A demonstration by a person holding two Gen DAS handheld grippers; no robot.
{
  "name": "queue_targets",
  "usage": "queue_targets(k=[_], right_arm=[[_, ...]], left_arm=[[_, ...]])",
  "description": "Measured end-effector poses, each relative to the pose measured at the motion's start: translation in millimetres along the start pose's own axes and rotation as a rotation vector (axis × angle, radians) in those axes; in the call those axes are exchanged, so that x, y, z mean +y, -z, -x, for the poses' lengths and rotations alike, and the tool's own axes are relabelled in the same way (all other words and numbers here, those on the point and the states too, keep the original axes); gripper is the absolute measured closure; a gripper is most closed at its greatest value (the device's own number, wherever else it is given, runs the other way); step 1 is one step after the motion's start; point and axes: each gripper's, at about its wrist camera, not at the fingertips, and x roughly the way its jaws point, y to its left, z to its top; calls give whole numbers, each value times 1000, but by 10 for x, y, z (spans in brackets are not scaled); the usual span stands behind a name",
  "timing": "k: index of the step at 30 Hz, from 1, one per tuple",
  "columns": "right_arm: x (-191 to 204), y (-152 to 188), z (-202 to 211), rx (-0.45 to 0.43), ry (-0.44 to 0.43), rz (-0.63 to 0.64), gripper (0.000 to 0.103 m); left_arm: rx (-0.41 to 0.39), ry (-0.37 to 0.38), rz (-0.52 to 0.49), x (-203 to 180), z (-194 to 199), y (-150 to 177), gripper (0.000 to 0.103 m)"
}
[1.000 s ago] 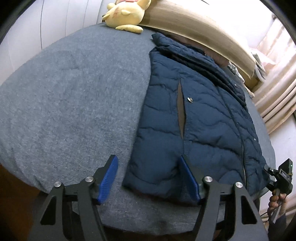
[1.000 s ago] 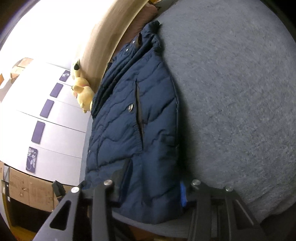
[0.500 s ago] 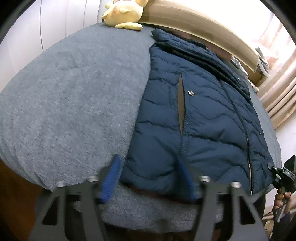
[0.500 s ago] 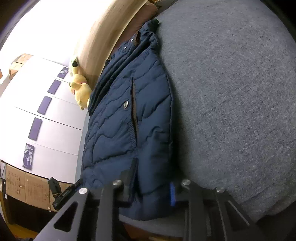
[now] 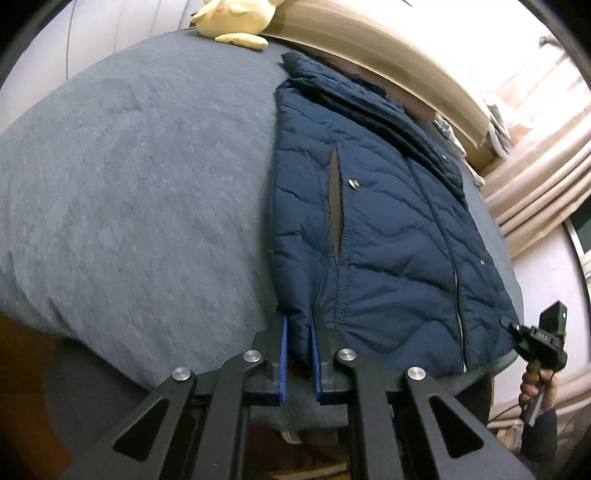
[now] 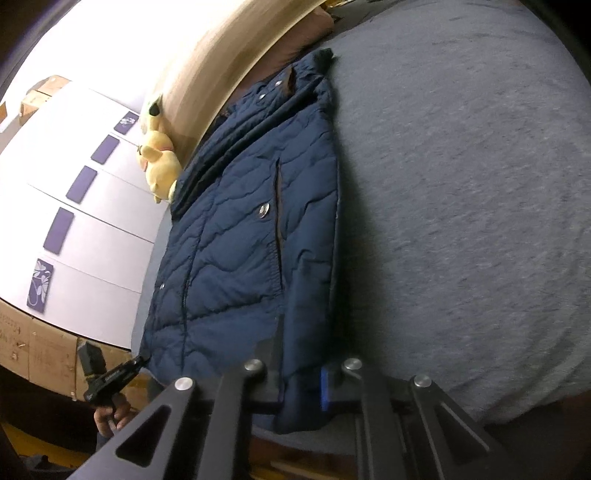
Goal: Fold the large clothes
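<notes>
A navy quilted puffer vest (image 5: 384, 229) lies flat on a grey bed (image 5: 140, 192), collar toward the headboard, hem at the near edge. My left gripper (image 5: 298, 332) is shut on the vest's near left hem corner, blue pads pinching the fabric. In the right wrist view the vest (image 6: 240, 258) hangs slightly over the bed (image 6: 461, 206) edge. My right gripper (image 6: 299, 373) has narrowed around the near right hem corner, fabric filling the gap between its fingers. Each gripper also appears at the far side of the other's view.
A yellow plush toy (image 5: 236, 18) sits at the wooden headboard (image 5: 369, 55). Beige curtains (image 5: 535, 177) hang on the right. White cabinet doors (image 6: 85, 229) and cardboard boxes (image 6: 33, 350) stand beyond the bed's left side.
Both grippers moved in onto the vest's hem. The left gripper closed from wide open onto the hem corner; the right gripper narrowed onto the opposite corner.
</notes>
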Motion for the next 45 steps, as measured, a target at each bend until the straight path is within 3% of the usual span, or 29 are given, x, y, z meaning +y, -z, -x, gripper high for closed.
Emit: queue_targets(k=[3,5,6,7,8,9,11,14,15,16,17,19,32,39,45], right_arm=[[-77,16,28,-5,-22,-31,86],[-106,20,38,-23,-43,-55,83],[-113,19,66,-40,-33,-56,74],[-112,23,89,-59,-35,-54,48],[-97,27,94,-67,-40,-58,33],[-108,26,121,-84,-43,-67,22],[-107,12,103,-82,-46,-58,23],[-169,-9,-15,-59,-45,-84,25],[-187,-9,-48,-57,-55,-92,33],[-174,-10,-67,-52,-61,-82,63],[-172,-10,-106,-26,-61,-83,80],[-151,18,-183,7,-52,-75,87],[-37,166,6,36,-42,-16,91],[54,188,212,-9,-136,-36,91],[224,35,370,-82,-237,-33,91]], left_arm=[[-19,2,8,14,9,19,90],[-49,0,33,65,48,-4,82],[-64,3,52,100,76,-20,78],[-74,3,63,125,101,-46,65],[-85,1,76,148,115,-74,43],[-103,-13,82,163,123,-98,37],[-97,-21,66,125,51,-111,36],[-17,-23,51,88,-147,-82,36],[-15,-34,40,66,-168,-65,36],[-14,-50,18,33,-175,-47,49],[5,-40,8,21,-193,-42,82],[14,-27,9,19,-195,-52,89],[-16,14,17,48,183,27,92],[-78,34,12,26,452,-30,93],[-160,105,28,-29,700,-257,93]])
